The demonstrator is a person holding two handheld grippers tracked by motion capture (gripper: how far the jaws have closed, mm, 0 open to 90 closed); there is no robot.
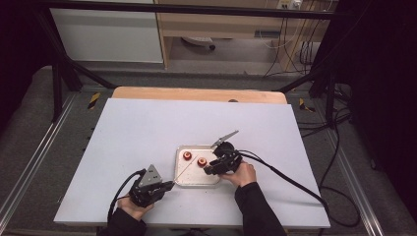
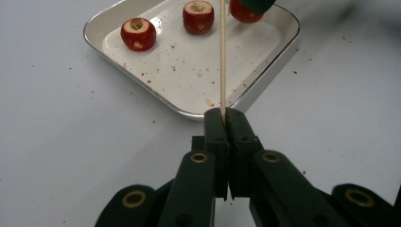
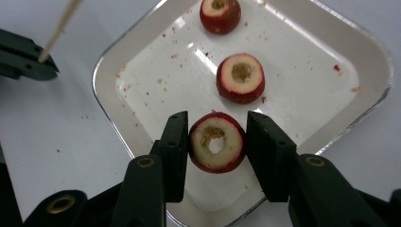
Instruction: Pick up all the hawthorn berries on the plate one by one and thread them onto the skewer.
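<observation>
We see the left gripper (image 2: 223,116) pinching a skewer (image 2: 222,56) pointing far-right over the tray (image 2: 265,80); the right gripper (image 3: 216,142) clasps a cored fruit (image 3: 217,147), two more fruits (image 3: 240,78) beyond.

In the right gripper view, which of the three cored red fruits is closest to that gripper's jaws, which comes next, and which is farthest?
1. The near fruit, between the right gripper jaws, at the tray's near corner.
2. The middle fruit, just beyond it, mid-tray.
3. The far fruit, at the picture's top edge.
</observation>
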